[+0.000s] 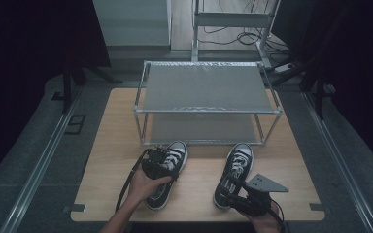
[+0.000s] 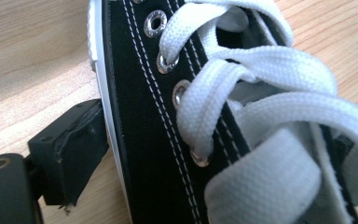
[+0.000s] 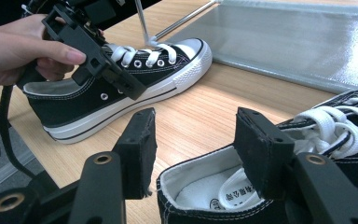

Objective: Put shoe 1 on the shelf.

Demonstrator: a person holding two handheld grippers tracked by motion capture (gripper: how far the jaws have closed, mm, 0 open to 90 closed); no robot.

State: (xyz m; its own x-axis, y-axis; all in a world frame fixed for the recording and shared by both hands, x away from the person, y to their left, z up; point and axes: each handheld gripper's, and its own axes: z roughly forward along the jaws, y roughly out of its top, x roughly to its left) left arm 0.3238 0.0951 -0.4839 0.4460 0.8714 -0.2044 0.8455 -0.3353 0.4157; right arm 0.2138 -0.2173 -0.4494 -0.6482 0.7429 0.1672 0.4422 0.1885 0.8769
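Wooden table (image 1: 107, 160), seen from above. A two-shelf metal rack (image 1: 206, 104) stands at the far half, both grey shelves bare.

Two black canvas sneakers with white laces and white rubber soles sit on the table just in front of the rack, toes pointing toward it. Left shoe (image 1: 167, 174) lies near the person's left hand (image 1: 143, 187); right shoe (image 1: 234, 174) is well apart from it, to the right.

Left gripper (image 1: 162, 165) is over the left shoe's laced midsection, held in the left hand. In the left gripper view one black jaw sits outside the sole's white edge, touching or just beside it (contact not clear); the laces and metal eyelets rise between the jaws. The other jaw barely shows at the frame's lower right corner. Jaws are apart, straddling the shoe; whether they press it I cannot tell.

Right gripper (image 3: 193, 149) hovers at the heel end of the right shoe (image 3: 279, 177), held by the right hand (image 1: 264, 221). Its jaws are spread wide: one outside the heel collar, the other over the shoe's opening, above the white insole. Neither visibly touches the shoe. The grey three-cornered plate sits on top of this gripper.
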